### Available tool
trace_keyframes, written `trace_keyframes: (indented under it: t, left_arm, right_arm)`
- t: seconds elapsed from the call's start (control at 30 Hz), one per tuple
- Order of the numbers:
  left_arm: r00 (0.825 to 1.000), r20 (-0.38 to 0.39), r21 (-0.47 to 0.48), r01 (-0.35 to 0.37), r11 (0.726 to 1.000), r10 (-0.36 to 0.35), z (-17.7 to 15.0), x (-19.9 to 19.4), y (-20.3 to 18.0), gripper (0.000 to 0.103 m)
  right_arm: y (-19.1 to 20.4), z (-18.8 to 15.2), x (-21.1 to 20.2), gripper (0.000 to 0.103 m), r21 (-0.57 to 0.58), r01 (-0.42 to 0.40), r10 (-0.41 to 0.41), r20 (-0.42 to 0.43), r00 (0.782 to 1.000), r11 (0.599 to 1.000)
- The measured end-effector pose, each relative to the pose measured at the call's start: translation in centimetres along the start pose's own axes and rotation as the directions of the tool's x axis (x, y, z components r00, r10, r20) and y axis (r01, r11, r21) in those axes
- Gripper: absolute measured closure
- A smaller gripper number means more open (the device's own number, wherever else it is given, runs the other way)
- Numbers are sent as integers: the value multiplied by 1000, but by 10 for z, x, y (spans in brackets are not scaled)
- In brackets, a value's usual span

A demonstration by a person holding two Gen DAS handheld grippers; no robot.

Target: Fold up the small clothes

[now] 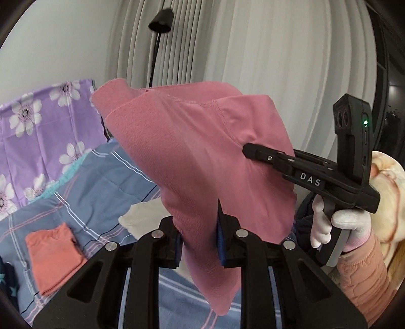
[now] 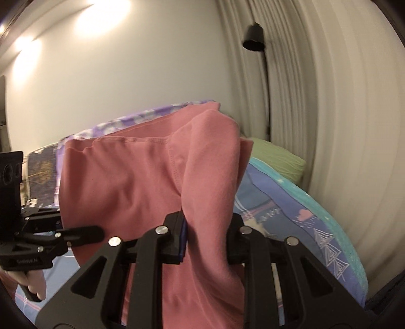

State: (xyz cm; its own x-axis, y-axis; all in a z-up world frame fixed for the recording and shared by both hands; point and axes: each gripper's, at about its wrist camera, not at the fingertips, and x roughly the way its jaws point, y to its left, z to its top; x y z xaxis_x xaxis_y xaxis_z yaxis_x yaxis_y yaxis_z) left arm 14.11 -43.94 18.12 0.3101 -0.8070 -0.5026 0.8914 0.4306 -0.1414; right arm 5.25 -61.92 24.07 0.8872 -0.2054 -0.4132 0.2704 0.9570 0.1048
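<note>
A pink garment (image 1: 192, 151) hangs in the air above the bed, held by both grippers. My left gripper (image 1: 198, 243) is shut on its lower part, cloth bunched between the blue pads. My right gripper (image 1: 249, 149) comes in from the right of the left wrist view and is shut on the garment's right side. In the right wrist view the garment (image 2: 141, 182) fills the middle, pinched in my right gripper (image 2: 206, 240), with the left gripper (image 2: 83, 234) at the left edge of the cloth.
A folded orange garment (image 1: 54, 255) lies on the blue plaid bedsheet (image 1: 101, 182). A purple flowered pillow (image 1: 38, 131) lies behind it. A white cloth (image 1: 141, 217) lies below the garment. A black lamp (image 1: 160, 24) stands by pale curtains. A green pillow (image 2: 278, 157) lies at the right.
</note>
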Motion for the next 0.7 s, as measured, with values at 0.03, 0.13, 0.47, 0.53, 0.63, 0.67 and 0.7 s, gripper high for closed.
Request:
trace_keyframes:
  t: [0.03, 0.13, 0.47, 0.53, 0.63, 0.67, 0.7]
  left_arm:
    - [1000, -8, -10, -4, 1000, 4, -2, 7, 6, 82]
    - [997, -18, -32, -76, 997, 76, 2, 46, 23, 68]
    - [968, -193, -106, -182, 978, 159, -71, 92, 65, 42]
    - [966, -210, -76, -168, 983, 149, -82, 89, 55, 38]
    - [969, -194, -32, -160, 987, 151, -92, 79, 38, 32]
    - [975, -171, -18, -150, 989, 145, -95, 70, 28, 31]
    - [980, -141, 0, -141, 990, 140, -102, 61, 19, 29]
  right_arm:
    - [-5, 1, 17, 82, 5, 19, -19, -13, 1000, 1000]
    - [-20, 0, 61, 74, 30, 98, -97, -29, 995, 995]
    - [-34, -96, 93, 35, 139, 193, -168, -175, 970, 971]
    - [-22, -115, 79, 28, 102, 214, -194, -177, 965, 971]
    - [0, -142, 40, 21, 69, 222, -211, -141, 967, 973]
    - [8, -150, 25, 17, 66, 220, -211, -122, 970, 973]
    - [10, -153, 15, 15, 68, 219, -211, -107, 972, 973]
